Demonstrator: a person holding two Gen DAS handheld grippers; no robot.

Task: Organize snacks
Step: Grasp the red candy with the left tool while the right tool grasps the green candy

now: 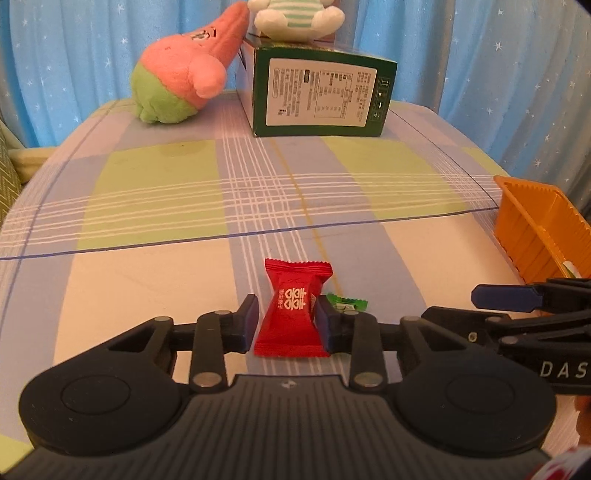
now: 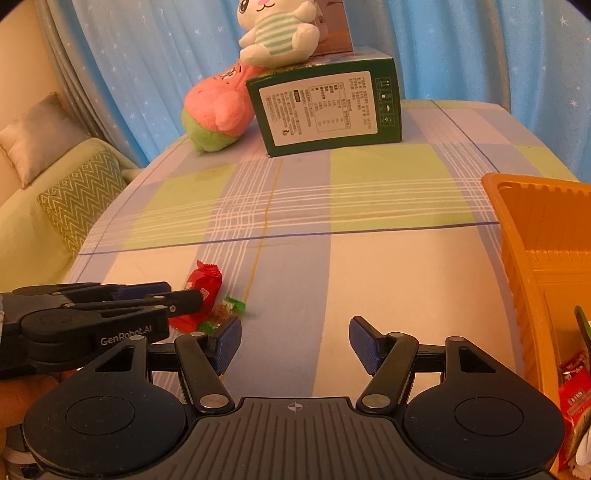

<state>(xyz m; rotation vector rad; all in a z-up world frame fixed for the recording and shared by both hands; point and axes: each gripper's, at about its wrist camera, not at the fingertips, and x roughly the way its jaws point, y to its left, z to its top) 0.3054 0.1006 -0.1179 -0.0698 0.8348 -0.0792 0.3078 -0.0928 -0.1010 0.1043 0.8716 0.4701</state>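
Note:
A red wrapped candy [image 1: 293, 308] sits between the fingers of my left gripper [image 1: 286, 321], pinched at its waist by the right pad, with a thin gap at the left pad. It also shows in the right wrist view [image 2: 203, 288]. A small green-wrapped candy [image 1: 347, 302] lies on the table just right of it, also in the right wrist view [image 2: 234, 304]. My right gripper [image 2: 295, 343] is open and empty above the table, to the right of the left gripper [image 2: 110, 306]. An orange basket [image 2: 535, 240] at the right holds red snack packs [image 2: 574, 391].
A plaid cloth covers the table [image 1: 184, 184]. A green box [image 1: 321, 94] stands at the back with a white plush [image 1: 299, 16] on it and a pink-green plush [image 1: 181, 77] beside it. A sofa with cushions [image 2: 77, 192] is at the left.

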